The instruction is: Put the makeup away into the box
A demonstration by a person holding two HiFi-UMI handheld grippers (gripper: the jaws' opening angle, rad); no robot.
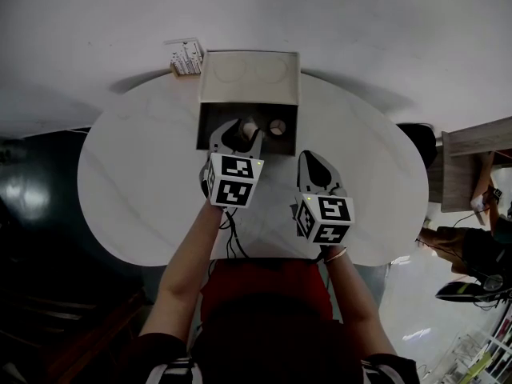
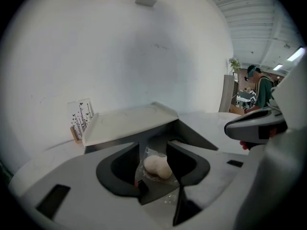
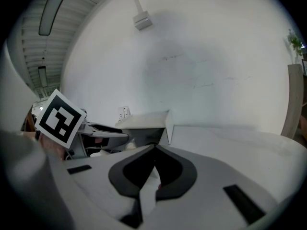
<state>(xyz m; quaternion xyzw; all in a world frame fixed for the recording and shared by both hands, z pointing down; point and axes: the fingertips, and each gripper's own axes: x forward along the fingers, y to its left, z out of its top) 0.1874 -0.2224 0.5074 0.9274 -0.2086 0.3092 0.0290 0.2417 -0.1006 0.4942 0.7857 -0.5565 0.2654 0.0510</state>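
A grey box (image 1: 210,130) stands open at the back of the round white table (image 1: 136,174), its lid (image 1: 250,77) tipped back. My left gripper (image 1: 240,130) reaches over the box's front edge. Its jaws are shut on a beige makeup sponge (image 2: 156,166) in clear wrap, seen between them in the left gripper view (image 2: 153,164), just above the box (image 2: 129,123). A small round item (image 1: 278,127) lies inside the box. My right gripper (image 1: 316,162) hovers over the table just right of the box, shut with nothing in it; its tips (image 3: 153,152) meet.
A small printed card stand (image 1: 186,57) sits behind the box's left corner. Off the table's right edge are a wooden cabinet (image 1: 480,138) and a seated person (image 1: 472,246). A white wall rises behind the table.
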